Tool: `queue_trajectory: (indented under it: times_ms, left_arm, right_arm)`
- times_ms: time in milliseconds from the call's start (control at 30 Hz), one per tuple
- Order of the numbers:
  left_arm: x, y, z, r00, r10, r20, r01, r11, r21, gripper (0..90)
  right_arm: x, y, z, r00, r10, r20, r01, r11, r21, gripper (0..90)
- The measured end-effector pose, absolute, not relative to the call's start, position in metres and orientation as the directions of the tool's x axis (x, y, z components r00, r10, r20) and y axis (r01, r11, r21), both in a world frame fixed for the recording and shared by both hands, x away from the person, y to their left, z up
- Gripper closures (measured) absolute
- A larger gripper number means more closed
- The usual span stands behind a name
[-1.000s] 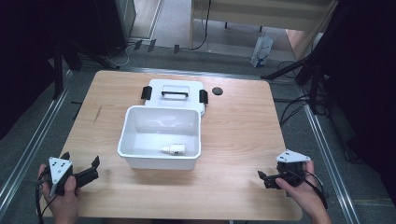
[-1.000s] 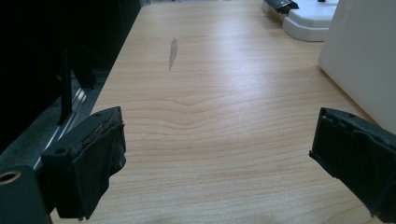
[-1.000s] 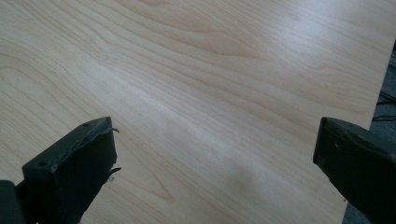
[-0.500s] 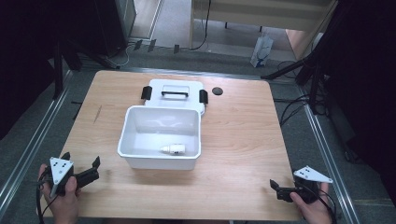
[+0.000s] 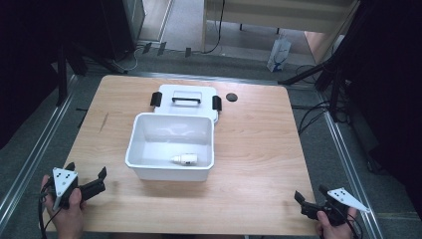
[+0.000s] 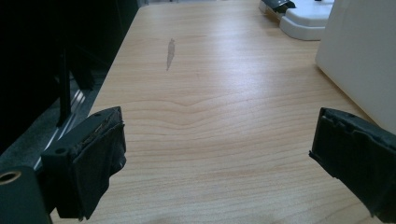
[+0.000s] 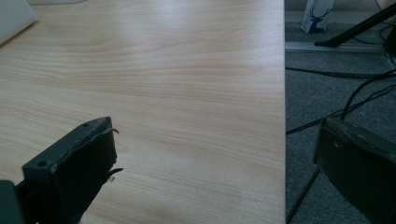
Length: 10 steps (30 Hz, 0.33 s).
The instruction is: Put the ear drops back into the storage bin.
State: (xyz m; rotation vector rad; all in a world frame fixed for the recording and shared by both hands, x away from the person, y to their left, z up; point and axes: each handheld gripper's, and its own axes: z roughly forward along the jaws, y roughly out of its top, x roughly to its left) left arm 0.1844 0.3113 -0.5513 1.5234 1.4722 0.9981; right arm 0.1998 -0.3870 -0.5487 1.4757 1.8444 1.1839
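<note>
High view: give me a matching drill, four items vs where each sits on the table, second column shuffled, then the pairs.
Items:
1. white box
2. lid
3. left claw
4. right claw

Places:
A. near right corner of the table
B. middle of the table, open, a small white bottle lying inside
C. near left corner
D. flat just behind the box, black handle up

Pairs: 1-B, 2-D, 3-C, 4-A

A light wooden bench [image 5: 259,144] stands on grey carpet floor [image 5: 239,62]; black cables [image 5: 318,117] trail right, pale wooden furniture [image 5: 278,15] stands far.
</note>
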Motion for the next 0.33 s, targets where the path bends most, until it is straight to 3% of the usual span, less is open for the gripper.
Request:
queue_trajectory:
  times_ms: [333]
  left_arm:
    - [0.1832, 0.3122, -0.5512, 0.024, 1.0, 0.009, 0.389, -0.018, 0.921, 4.8]
  right_arm:
    - [0.1978, -0.388, -0.5538, -0.267, 0.951, 0.158, 0.528, 0.007, 0.849, 0.0]
